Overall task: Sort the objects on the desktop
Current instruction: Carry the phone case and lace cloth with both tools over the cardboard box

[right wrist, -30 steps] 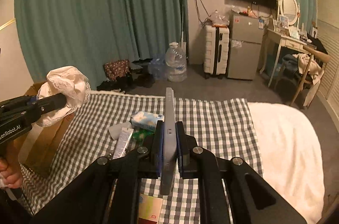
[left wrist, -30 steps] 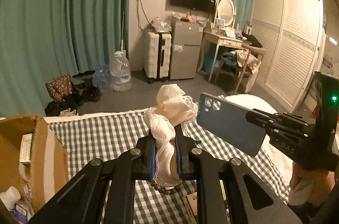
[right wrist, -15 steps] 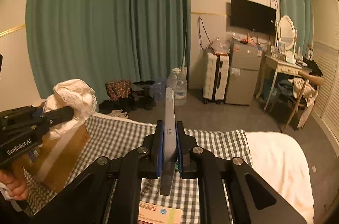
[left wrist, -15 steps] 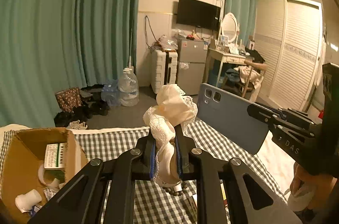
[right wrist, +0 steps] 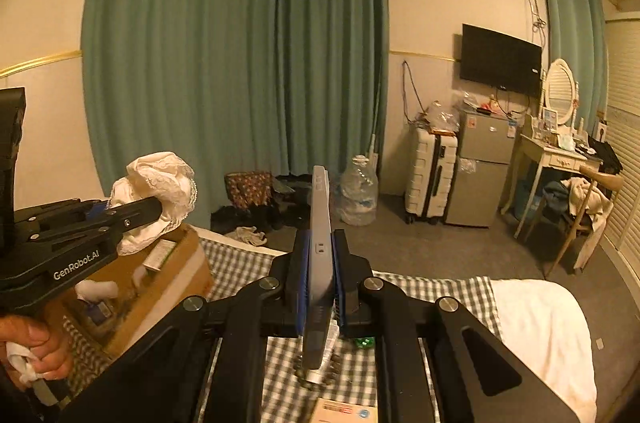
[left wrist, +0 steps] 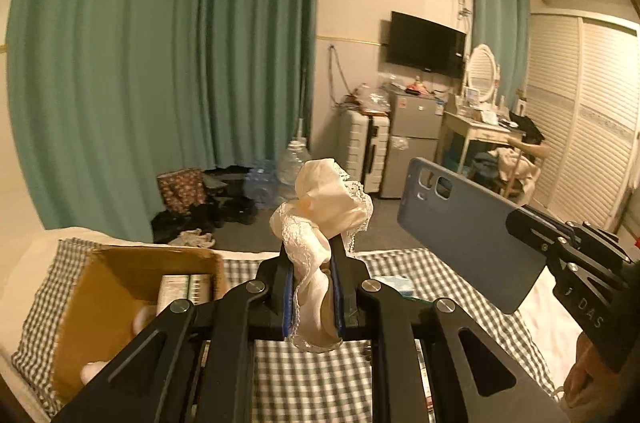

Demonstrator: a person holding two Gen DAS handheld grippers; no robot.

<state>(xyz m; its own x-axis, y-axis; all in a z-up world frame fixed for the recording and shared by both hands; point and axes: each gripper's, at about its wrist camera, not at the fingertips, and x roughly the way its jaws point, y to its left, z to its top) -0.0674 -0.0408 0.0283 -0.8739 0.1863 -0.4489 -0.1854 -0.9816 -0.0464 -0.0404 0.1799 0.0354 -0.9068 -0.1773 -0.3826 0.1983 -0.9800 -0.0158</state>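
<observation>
Sorting is midway: left hand-held gripper grasps the lace cloth beside the cardboard box, right hand-held gripper grasps a phone; probably several items remain right of the box.

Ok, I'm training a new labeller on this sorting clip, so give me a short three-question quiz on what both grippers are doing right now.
1. True or false: the left gripper is shut on a lace cloth.
2. What does the right gripper hold: A) a phone, B) a bottle, C) a book?
3. Which gripper is nearer the cardboard box?

Key: 1 true; 2 A; 3 left.
</observation>
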